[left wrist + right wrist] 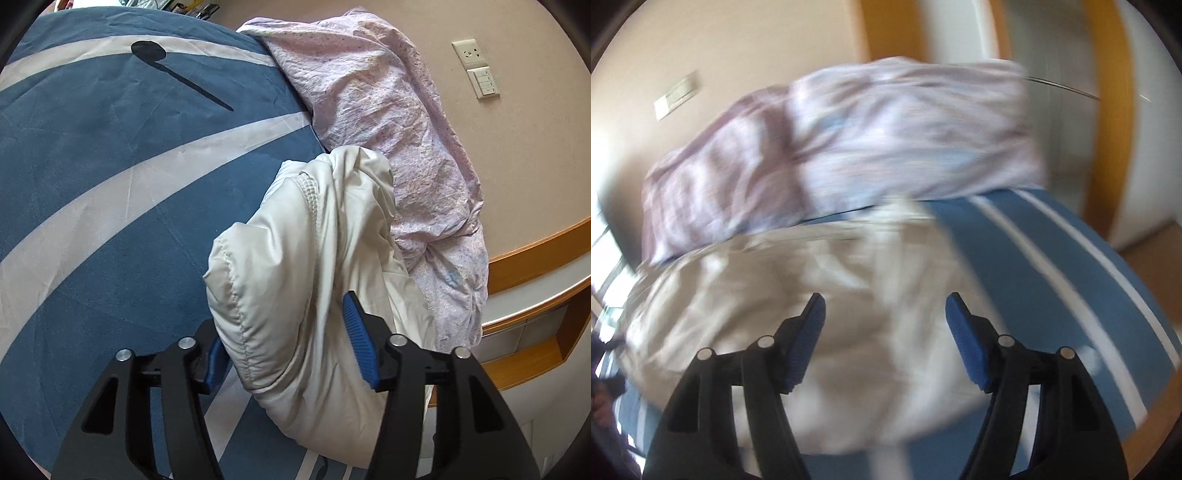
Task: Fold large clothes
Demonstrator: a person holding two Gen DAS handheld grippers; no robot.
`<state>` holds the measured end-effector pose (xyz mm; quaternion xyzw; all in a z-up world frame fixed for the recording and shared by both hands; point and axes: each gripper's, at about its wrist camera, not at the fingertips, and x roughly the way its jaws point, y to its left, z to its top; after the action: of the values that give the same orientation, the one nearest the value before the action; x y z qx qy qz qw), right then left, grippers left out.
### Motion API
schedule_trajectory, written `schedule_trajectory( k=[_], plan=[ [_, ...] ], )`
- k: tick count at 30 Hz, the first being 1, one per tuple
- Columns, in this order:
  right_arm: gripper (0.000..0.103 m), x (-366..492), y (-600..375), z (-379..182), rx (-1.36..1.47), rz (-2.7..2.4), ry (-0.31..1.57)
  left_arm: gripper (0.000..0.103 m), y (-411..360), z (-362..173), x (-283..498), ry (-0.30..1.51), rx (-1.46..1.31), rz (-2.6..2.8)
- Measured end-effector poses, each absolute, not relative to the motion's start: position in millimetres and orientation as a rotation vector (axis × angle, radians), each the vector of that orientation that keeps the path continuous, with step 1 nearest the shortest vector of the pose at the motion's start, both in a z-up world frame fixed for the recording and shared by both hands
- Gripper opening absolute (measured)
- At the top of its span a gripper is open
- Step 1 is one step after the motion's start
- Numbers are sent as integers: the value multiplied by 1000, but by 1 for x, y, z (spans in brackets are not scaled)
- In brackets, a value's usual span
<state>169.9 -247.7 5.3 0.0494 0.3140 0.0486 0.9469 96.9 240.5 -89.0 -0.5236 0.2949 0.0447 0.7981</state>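
The blue bedspread (92, 177) with its pale curved bands is spreading out under me, and a crumpled lilac quilt (388, 110) is lying along its far right edge against the beige wall. The cream padded jacket (295, 266) is sitting bunched on the near right part of the bedspread, touching the quilt. My left gripper (288, 347) is standing wide with a puffy fold of the jacket bulging between its blue pads, while my right gripper (884, 332) is hanging wide apart over the jacket (783, 288), gripping nothing, in a blurred view.
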Motion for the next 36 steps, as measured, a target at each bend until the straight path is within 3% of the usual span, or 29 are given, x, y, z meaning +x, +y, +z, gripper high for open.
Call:
schedule_trajectory(
  k=[3,9,32,36],
  plan=[
    [68,184,-203,6,8,177,644,65,239,-87,98,612,-1126,103],
    [67,207,-150,-7,-114,200,676,65,236,-89,104,595,-1139,133],
    [69,229,-107,-74,-326,137,720,68,228,-94,124,558,-1159,227],
    [69,230,-104,-77,-350,130,723,64,227,-92,123,540,-1160,228]
  ],
)
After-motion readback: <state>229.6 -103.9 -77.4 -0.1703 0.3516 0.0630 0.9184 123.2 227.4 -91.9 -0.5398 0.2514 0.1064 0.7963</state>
